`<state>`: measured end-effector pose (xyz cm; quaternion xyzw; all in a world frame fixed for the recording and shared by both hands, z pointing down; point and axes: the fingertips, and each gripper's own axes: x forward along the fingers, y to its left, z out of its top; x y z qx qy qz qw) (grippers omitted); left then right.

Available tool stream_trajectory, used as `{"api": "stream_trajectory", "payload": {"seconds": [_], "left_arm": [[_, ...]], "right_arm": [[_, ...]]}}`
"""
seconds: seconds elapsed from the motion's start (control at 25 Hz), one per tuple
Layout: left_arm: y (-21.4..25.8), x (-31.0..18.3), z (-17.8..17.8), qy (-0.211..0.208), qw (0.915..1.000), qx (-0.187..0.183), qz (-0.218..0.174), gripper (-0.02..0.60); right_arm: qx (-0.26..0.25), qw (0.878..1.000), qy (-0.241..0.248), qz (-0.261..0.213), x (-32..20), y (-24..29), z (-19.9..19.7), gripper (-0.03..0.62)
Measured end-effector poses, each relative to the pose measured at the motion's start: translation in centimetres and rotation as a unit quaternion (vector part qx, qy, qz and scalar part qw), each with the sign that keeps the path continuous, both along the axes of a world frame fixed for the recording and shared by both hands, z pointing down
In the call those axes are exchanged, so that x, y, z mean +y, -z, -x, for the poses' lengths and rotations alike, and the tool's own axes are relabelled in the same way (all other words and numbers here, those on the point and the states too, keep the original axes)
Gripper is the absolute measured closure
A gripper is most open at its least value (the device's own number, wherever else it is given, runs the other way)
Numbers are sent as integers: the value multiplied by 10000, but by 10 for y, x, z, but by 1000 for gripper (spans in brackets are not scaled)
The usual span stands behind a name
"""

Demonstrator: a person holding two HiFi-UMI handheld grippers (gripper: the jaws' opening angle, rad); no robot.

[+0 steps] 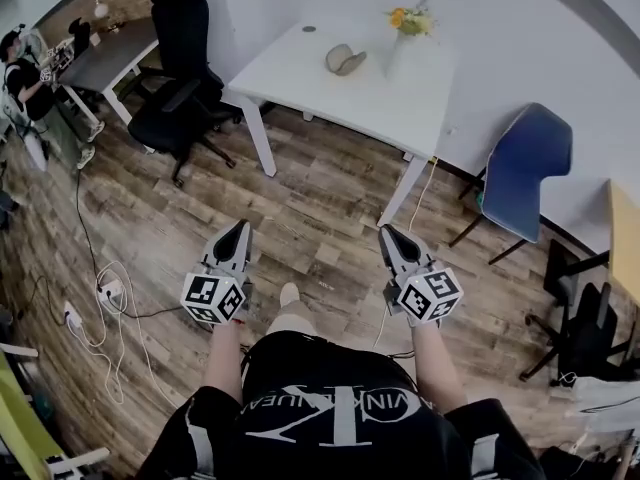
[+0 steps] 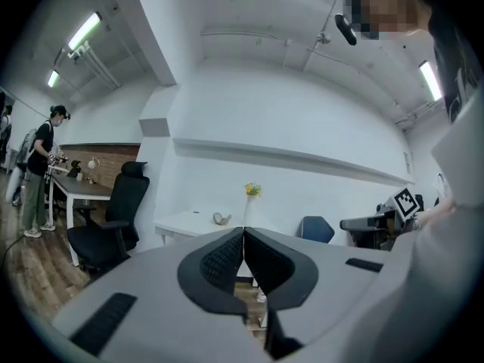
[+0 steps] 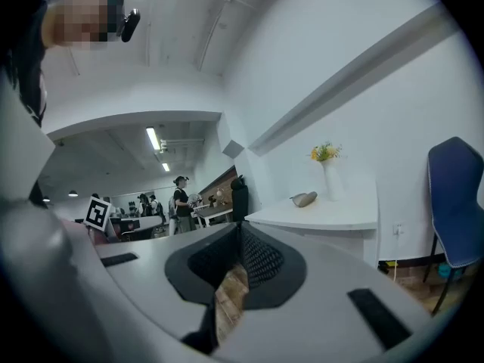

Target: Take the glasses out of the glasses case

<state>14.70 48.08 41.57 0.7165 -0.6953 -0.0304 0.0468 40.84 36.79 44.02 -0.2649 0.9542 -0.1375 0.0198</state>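
A grey glasses case lies on the white table across the room, its lid slightly open; whether glasses are inside cannot be made out. It shows small in the left gripper view as a case and in the right gripper view as a case. My left gripper and right gripper are held level over the wooden floor, well short of the table. Both are shut with nothing between the jaws, tips touching in the left gripper view and right gripper view.
A white vase with yellow flowers stands on the table beside the case. A black office chair is left of the table, a blue chair to its right. Cables and a power strip lie on the floor at left. A person stands at a far desk.
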Motion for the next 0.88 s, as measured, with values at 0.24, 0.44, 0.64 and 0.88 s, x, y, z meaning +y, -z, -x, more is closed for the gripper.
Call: {"api": "stream_trajectory", "payload": {"seconds": [0.24,0.44,0.64,0.88], "left_arm": [[-19,-61,27,-134,9997,205,83,565],[-24,-113,53,-436,9985,206,274,565],[-21,-161,83,-548,9977,270,297,565],[-32,-207,116,-668,9960,367,460,565]], "right_arm": [[-83,9997,-216,-7,-48,1,19,559],[-24,9987,-488,129,-94,4,47,557],[25,9968,-727,330,-137,-3,63,557],[72,9939,-962,525,-181,-12,90,557]]}}
